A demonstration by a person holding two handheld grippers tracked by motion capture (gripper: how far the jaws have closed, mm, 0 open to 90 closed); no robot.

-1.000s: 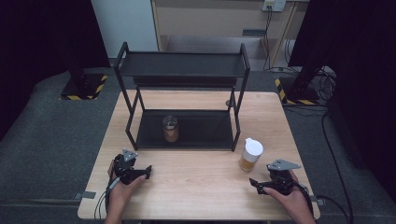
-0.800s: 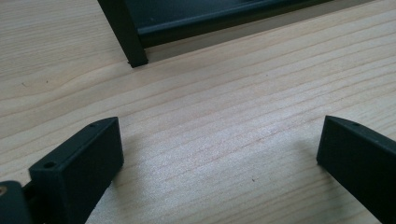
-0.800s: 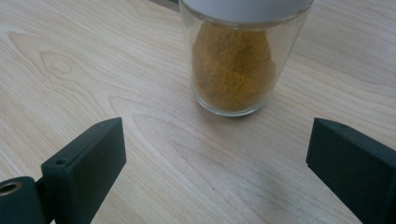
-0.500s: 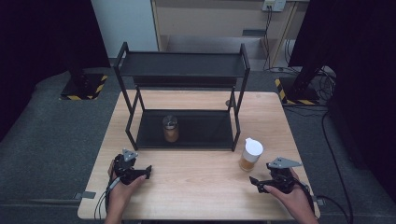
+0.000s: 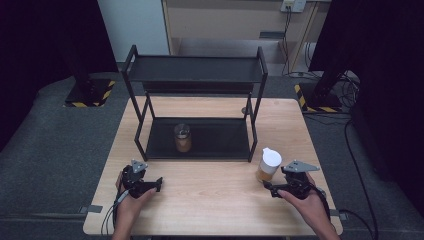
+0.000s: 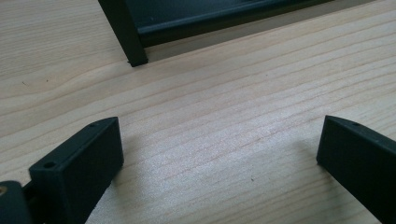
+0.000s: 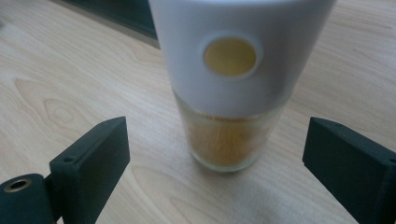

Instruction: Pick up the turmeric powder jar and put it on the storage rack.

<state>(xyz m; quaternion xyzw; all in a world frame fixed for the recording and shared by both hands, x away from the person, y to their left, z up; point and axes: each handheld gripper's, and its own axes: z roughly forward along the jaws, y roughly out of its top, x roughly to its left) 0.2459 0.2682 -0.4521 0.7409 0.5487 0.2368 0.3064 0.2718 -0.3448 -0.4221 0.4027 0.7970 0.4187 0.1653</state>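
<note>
With its jaws wide apart and holding nothing, the right gripper (image 5: 270,187) faces the white-capped glass jar (image 5: 268,164), probably to grasp it; the left gripper (image 5: 156,183) rests equally wide, empty.

A light wooden table (image 5: 210,200) stands on grey carpeted floor (image 5: 55,150). A black two-tier metal rack (image 5: 195,75) occupies the far half of the table; its front left foot (image 6: 135,58) rests on the wood grain. A glass jar (image 5: 183,138) with brown contents stands upright on the lower shelf, left of centre. A white-capped bottle (image 5: 269,164) with amber contents stands upright on the table, near the rack's front right leg; its cap (image 7: 233,51) has a round opening. Yellow-and-black striped bases (image 5: 90,95) sit on the floor at both sides. Cables (image 5: 350,140) run along the floor at right.
</note>
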